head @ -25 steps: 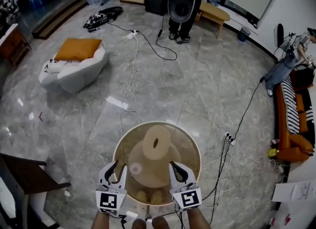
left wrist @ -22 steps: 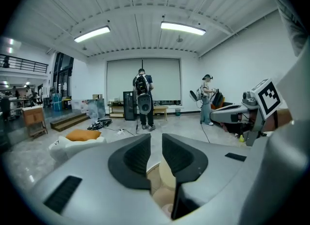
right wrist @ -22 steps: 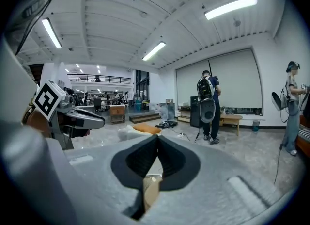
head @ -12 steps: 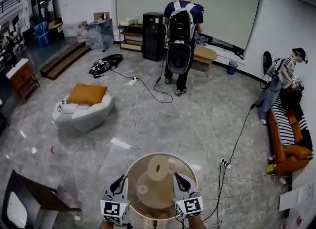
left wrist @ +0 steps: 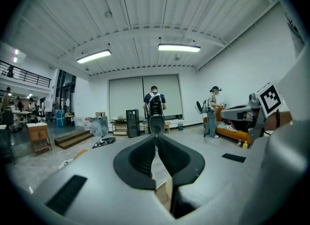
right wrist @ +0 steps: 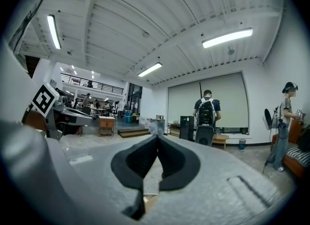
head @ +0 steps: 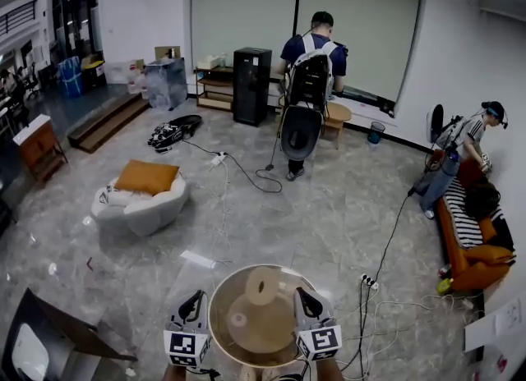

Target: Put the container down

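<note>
- Both tools have come up and the head view has lifted with them, so the container (head: 253,268) now looks smaller and lower than a second ago, and more of the room shows.
- That container, round and see-through brown, seems to stand on the stone floor (head: 329,223) at the near edge of the scene, with a pale roll (head: 261,286) and a smaller ring (head: 238,319) inside it.
- On its left, the left tool (head: 196,301) has just been closing its jaws and is now clenched with nothing between them.
- On its right, the right tool (head: 304,299) has its jaws together too and is just as empty.
- Neither tool grips the rim, so the setting-down looks finished and the release made.
- What remains, I judge, is only to draw both tools back without knocking the rim.
- Loose cables (head: 378,305) and a power strip (head: 367,282) lie near on the right, and a dark chair (head: 49,330) stands near left.
- Further off are a white seat with an orange cushion (head: 140,199), a person with a backpack (head: 311,84) and an orange sofa (head: 468,240); none crowds the container.
</note>
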{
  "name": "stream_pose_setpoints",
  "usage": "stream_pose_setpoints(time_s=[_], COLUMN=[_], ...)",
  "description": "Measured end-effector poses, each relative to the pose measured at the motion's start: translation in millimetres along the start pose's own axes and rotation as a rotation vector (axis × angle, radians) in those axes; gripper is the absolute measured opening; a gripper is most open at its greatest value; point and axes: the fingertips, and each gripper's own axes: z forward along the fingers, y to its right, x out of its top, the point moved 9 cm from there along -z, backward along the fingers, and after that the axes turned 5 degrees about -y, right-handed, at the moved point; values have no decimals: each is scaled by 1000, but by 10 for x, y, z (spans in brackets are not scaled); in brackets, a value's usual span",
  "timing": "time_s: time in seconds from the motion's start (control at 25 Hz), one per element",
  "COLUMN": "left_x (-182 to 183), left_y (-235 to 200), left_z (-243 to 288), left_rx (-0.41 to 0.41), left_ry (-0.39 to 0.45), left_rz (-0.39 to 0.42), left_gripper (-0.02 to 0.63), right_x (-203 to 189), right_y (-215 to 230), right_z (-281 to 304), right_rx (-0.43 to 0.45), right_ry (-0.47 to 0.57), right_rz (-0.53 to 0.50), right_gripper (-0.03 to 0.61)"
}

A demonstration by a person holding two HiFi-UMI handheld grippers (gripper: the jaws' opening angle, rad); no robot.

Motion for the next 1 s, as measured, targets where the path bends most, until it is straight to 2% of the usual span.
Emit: stream_pose_setpoints(time_s=[0.32, 0.56, 1.0], left_x=[42, 30, 21], left_y=[-13, 7, 71], left_z=[-175, -245, -297], left_rx=[0, 2, -18], left_ry=[10, 26, 29], left_rz=[14, 16, 16], left_gripper=[31, 31, 31], right_x=[106, 74, 42], right_y=[-61, -162, -236], right_z=[-110, -156, -259], right_rx=[-11, 17, 15], right_ry=[24, 25, 26], right_rz=[-16, -19, -17], right_gripper=[2, 2, 2])
